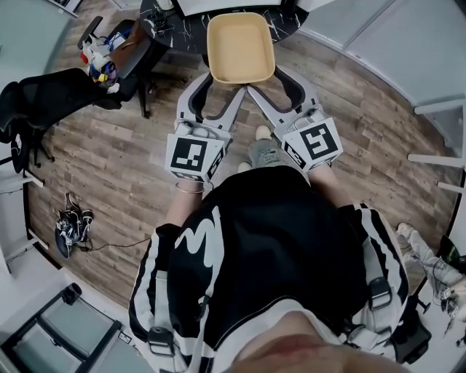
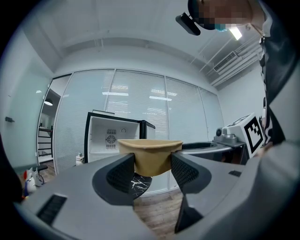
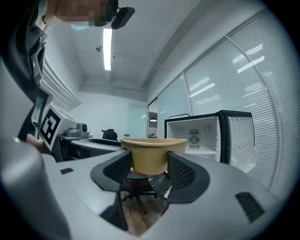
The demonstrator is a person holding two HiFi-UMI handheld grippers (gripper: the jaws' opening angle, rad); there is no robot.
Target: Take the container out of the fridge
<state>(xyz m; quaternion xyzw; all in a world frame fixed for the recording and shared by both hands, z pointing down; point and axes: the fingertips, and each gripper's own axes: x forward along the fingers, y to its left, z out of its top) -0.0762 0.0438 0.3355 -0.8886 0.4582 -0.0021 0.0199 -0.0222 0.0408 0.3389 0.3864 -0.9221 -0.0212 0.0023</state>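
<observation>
A tan, empty, shallow container (image 1: 240,47) is held in the air over the edge of a black marble table (image 1: 287,20). My left gripper (image 1: 220,85) is shut on its near left corner, and my right gripper (image 1: 269,79) is shut on its near right corner. In the left gripper view the container (image 2: 150,155) fills the gap between the jaws of the left gripper (image 2: 152,165), touching both. The right gripper view shows the container (image 3: 152,154) wedged the same way in the right gripper (image 3: 149,164). A small black fridge (image 2: 115,136) stands behind with its door open and its white inside bare; the fridge (image 3: 211,138) also shows in the right gripper view.
A black office chair (image 1: 40,102) and a second chair with toys and a bag (image 1: 109,51) stand at the left on the wood floor. Shoes (image 1: 70,227) lie lower left. Glass partition walls (image 2: 154,108) run behind the fridge. The person's torso fills the head view's lower half.
</observation>
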